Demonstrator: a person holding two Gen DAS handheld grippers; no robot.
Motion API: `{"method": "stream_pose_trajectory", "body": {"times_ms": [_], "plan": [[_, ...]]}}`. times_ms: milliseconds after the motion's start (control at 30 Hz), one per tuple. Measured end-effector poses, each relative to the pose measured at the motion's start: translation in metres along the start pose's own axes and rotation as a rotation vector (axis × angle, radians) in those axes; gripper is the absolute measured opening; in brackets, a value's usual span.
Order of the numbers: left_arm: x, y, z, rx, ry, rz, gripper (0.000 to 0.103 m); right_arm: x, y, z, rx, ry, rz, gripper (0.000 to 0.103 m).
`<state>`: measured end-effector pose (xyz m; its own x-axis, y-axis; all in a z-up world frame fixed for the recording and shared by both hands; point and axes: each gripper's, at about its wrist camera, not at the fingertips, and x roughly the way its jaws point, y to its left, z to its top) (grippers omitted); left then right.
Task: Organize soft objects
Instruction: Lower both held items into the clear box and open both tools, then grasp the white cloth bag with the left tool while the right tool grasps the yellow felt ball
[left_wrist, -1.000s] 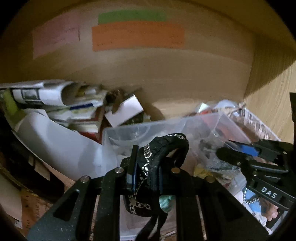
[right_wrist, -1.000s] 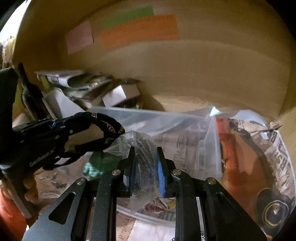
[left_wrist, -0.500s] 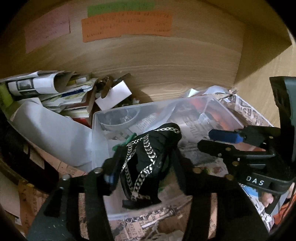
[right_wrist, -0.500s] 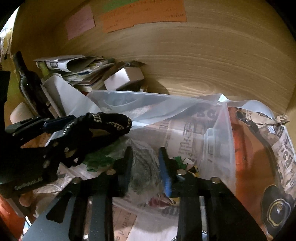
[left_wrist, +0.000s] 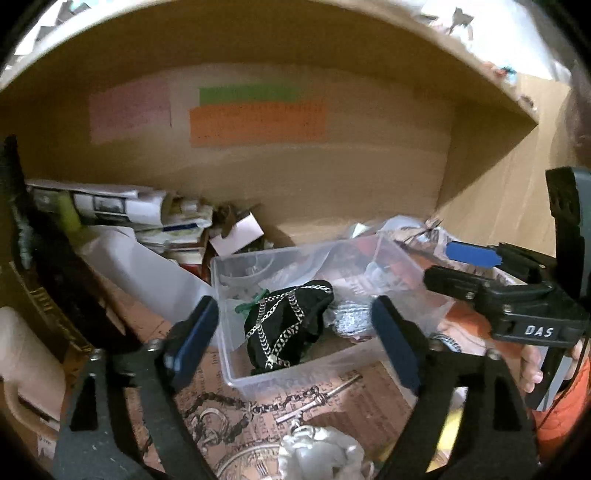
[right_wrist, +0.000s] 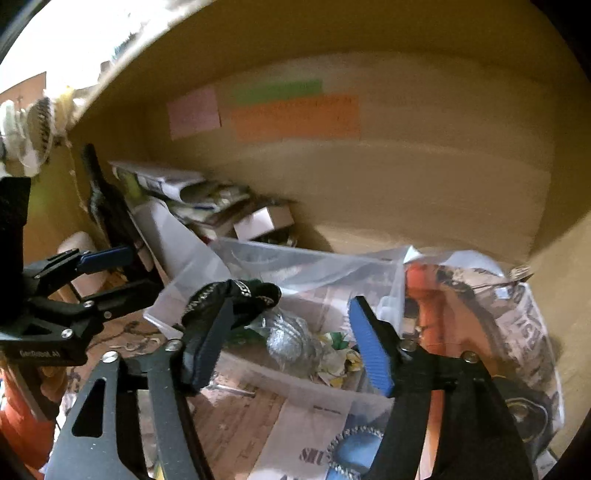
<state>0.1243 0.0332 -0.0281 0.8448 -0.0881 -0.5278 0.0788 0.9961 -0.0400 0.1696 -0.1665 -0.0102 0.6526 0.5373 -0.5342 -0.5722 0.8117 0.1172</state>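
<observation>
A black fabric piece with a silver chain (left_wrist: 286, 325) lies inside a clear plastic bin (left_wrist: 280, 371); it also shows in the right wrist view (right_wrist: 236, 291). A silvery item in a clear bag (left_wrist: 349, 321) lies beside it in the bin and shows in the right wrist view too (right_wrist: 290, 338). My left gripper (left_wrist: 295, 343) is open and empty, pulled back in front of the bin. My right gripper (right_wrist: 291, 343) is open and empty, just in front of the bin; it appears in the left wrist view (left_wrist: 465, 266).
The bin (right_wrist: 325, 280) sits in a wooden shelf compartment with coloured notes (left_wrist: 258, 120) on the back wall. Stacked papers and a small white box (left_wrist: 240, 230) lie at back left. A dark bottle (right_wrist: 107, 206) stands left. A printed bag (right_wrist: 480, 325) lies right.
Both grippers opened and let go: the black chain piece and the bagged silvery item now lie in the bin. Both grippers drew back from it.
</observation>
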Motion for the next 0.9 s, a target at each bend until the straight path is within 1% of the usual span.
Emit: {"method": "stream_pose_trajectory", "body": {"times_ms": [100,200,267,433,533,600,733,800,867,900], "plan": [[-0.016,-0.001,-0.007,-0.003,-0.018,-0.002,0.097,-0.016,0.002,-0.007,-0.009,-0.030,-0.015,0.076],[-0.025,0.000,-0.016,-0.006,-0.013,-0.004,0.101,-0.027,0.005,-0.017,-0.027,-0.032,-0.020,0.082],[-0.029,0.000,-0.024,-0.017,-0.001,-0.006,0.102,-0.030,0.007,-0.024,-0.036,-0.025,-0.023,0.082],[-0.026,0.005,-0.048,-0.058,0.075,-0.025,0.102,-0.037,0.014,-0.051,-0.044,0.015,-0.023,0.082],[-0.021,0.004,-0.064,-0.064,0.122,-0.026,0.102,-0.036,0.018,-0.068,-0.043,0.051,-0.019,0.082],[-0.016,0.004,-0.077,-0.074,0.158,-0.023,0.102,-0.034,0.020,-0.081,-0.034,0.081,-0.014,0.082],[-0.006,0.003,-0.100,-0.104,0.226,-0.042,0.102,-0.029,0.020,-0.102,0.012,0.128,-0.004,0.082],[-0.003,0.002,-0.109,-0.111,0.252,-0.049,0.102,-0.026,0.020,-0.112,0.030,0.154,-0.001,0.082],[-0.003,0.001,-0.116,-0.120,0.260,-0.050,0.102,-0.023,0.021,-0.121,0.041,0.185,0.011,0.082],[-0.002,0.001,-0.120,-0.127,0.262,-0.049,0.102,-0.021,0.022,-0.125,0.045,0.199,0.016,0.079]]}}
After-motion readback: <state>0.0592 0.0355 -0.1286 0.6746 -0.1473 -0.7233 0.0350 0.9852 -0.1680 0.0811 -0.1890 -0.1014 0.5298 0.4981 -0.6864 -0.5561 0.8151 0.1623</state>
